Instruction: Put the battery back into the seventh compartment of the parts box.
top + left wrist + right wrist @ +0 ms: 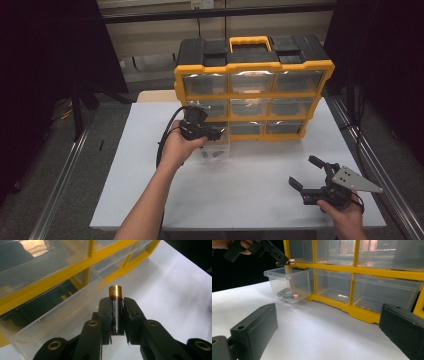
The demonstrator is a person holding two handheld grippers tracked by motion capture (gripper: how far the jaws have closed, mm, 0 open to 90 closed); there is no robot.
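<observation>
The left tool (117, 315) squeezed a battery (116, 311) over the pulled-out drawer (287, 283) while the right tool (312, 180) waited open, so it should have lowered inside before letting go.

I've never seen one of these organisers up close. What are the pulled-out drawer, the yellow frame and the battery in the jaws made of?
The drawer looks like clear, glossy plastic: two batteries show through its wall. The frame seems to be opaque yellow moulded plastic with a smooth, slight sheen. The battery, clamped in the left gripper, appears to be metal: a shiny copper-coloured end above a black printed wrap.
</observation>
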